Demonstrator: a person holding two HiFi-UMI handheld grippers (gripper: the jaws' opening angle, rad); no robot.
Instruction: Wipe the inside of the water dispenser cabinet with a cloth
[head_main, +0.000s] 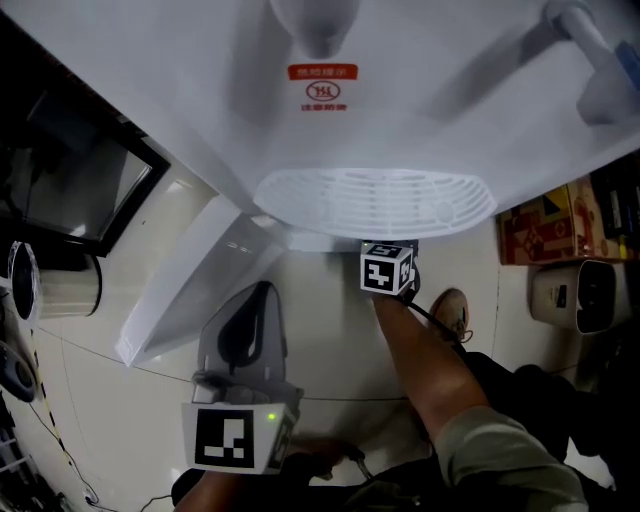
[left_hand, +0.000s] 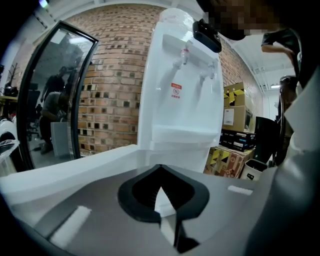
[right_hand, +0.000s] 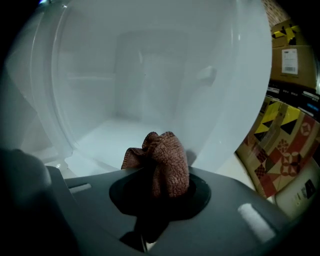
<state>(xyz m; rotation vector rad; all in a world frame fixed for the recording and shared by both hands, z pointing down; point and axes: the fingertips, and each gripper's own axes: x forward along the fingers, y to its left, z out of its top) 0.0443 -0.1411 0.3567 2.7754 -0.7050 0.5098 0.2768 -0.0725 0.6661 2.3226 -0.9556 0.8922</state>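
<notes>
Clenched in the right gripper, the bunched brown knobbly cloth juts lengthwise along the jaws, pointing into the white water dispenser cabinet's mouth. Open floor lies ahead between its walls. The left gripper's jaws are pressed together, holding nothing.

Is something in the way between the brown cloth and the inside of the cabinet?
Nothing visible is. The door is swung open to the side, and the right gripper holds the cloth right at the opening of the cabinet, with only its white inside ahead.
</notes>
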